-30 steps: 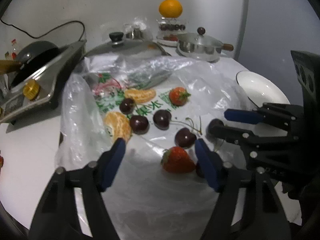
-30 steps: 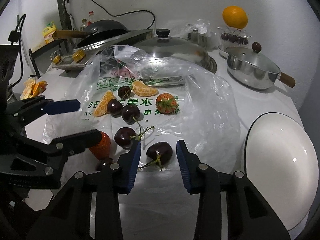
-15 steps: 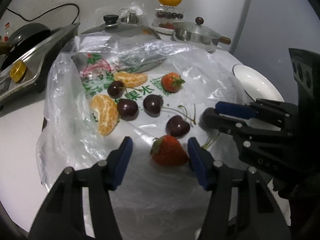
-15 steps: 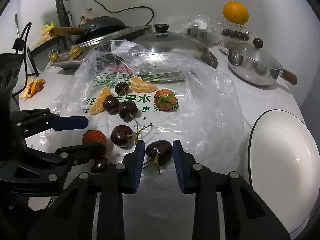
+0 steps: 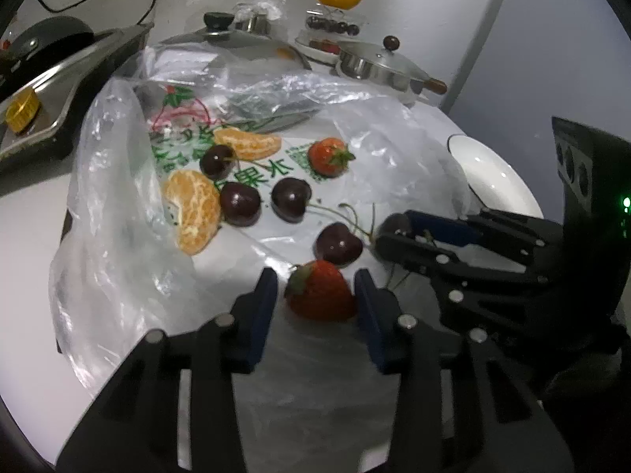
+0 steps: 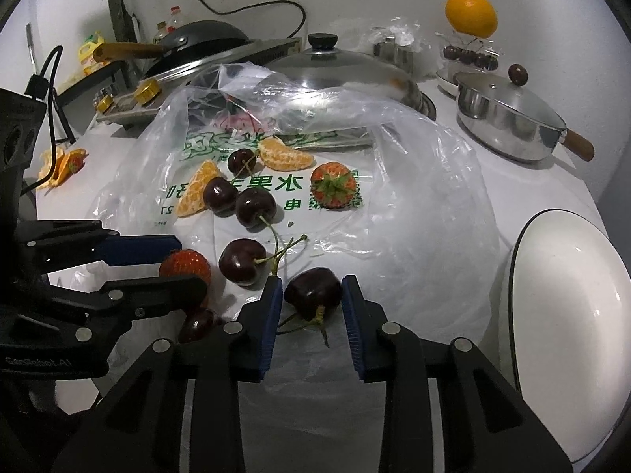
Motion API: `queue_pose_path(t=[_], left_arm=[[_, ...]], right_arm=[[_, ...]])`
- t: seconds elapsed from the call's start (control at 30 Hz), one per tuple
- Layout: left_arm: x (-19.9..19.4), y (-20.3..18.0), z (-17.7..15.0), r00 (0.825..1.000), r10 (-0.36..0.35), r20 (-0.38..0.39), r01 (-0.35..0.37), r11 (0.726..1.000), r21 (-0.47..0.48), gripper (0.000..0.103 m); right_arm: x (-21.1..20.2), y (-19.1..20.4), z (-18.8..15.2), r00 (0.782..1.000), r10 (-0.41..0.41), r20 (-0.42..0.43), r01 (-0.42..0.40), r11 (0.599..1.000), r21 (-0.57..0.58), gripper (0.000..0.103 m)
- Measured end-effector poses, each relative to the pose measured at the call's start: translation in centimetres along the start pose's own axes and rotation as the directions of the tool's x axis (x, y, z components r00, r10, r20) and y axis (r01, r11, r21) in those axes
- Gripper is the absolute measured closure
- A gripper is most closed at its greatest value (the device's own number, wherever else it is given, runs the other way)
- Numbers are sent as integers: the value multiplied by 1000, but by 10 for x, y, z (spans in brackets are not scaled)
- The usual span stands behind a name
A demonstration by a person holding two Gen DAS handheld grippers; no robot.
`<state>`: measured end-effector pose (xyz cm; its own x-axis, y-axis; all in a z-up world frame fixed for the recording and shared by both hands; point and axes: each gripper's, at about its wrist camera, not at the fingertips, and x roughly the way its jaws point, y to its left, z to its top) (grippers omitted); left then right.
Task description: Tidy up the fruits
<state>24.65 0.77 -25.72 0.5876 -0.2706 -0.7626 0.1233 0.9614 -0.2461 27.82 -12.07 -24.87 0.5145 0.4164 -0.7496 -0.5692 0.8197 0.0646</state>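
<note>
Fruit lies on a clear plastic bag: dark cherries, peeled orange segments and a far strawberry. My left gripper is closing around a near strawberry; its right pad touches the fruit and a thin gap shows at the left pad. From the right wrist view the left gripper straddles that strawberry. My right gripper is shut on a dark cherry with its stem hanging toward me. The right gripper comes in from the right in the left wrist view.
A white bowl sits at the right. Behind the bag are a large pan lid, a lidded steel pan, a stove with a wok, and an orange on a stand. Orange peel lies far left.
The left jaws have narrowed around the near strawberry and the view has tipped closer to it. The right jaws closed the last bit onto the cherry.
</note>
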Motion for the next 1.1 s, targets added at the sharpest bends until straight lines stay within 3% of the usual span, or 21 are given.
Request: queue_pose_path(t=[0.4,1.1], left_arm=[[-12,4,0,998,-51,32,52,999,-8,67],[-57,-16,27,983,-9,182,-4,997,72,67]], right_arm=[[-10,2,7,999,-28,27,28,1000,-2,71],[-59,-2,35,983,-73,168,78,997,-18,71]])
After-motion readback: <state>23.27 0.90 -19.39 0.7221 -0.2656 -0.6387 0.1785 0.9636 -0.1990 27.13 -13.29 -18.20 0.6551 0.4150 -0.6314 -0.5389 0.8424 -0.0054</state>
